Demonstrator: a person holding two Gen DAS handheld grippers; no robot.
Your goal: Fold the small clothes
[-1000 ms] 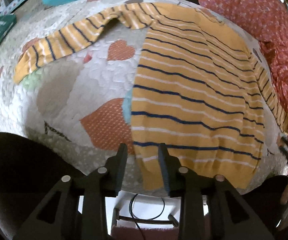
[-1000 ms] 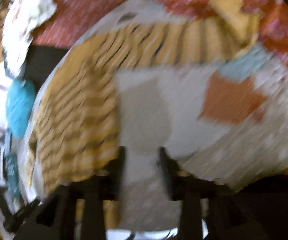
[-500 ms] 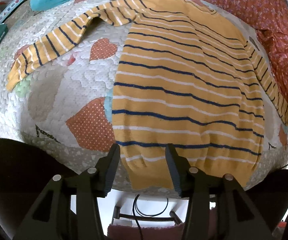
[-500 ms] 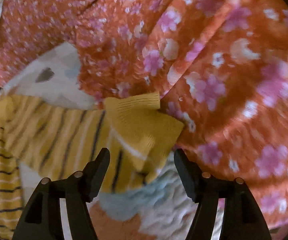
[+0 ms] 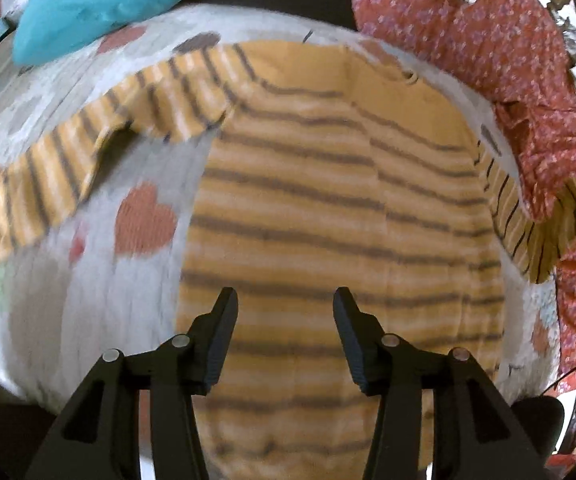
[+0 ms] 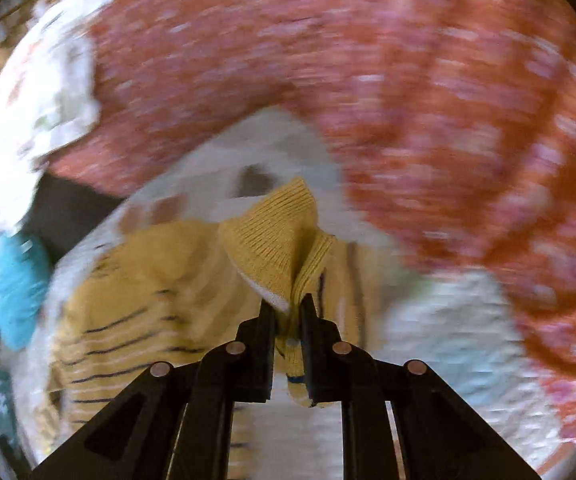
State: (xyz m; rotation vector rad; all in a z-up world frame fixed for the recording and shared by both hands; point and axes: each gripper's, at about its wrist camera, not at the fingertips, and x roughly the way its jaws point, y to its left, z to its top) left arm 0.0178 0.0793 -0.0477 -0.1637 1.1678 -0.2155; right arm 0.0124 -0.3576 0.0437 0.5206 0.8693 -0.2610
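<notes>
The left wrist view shows the yellow striped sweater (image 5: 327, 208) spread flat on the quilted cover (image 5: 88, 280), body centred, one sleeve (image 5: 88, 140) extended toward the left edge of the view. The left gripper (image 5: 286, 300) is above the sweater's lower body; its jaws are opening, with nothing clamped between them. Only the right wrist view shows the other sleeve's ribbed cuff (image 6: 280, 240): the right gripper (image 6: 288, 306) has its jaws closing and the pads pinch the cuff, which bunches upward ahead of the fingertips. This view is heavily blurred. The quilted cover is white with orange heart patches (image 5: 146, 220). A red floral fabric (image 5: 487, 48) lies beyond the sweater along the right side of the left wrist view and fills the upper part of the right wrist view. A teal bundle (image 5: 96, 0) lies at the far left of the cover. No containers can be made out in either view.
</notes>
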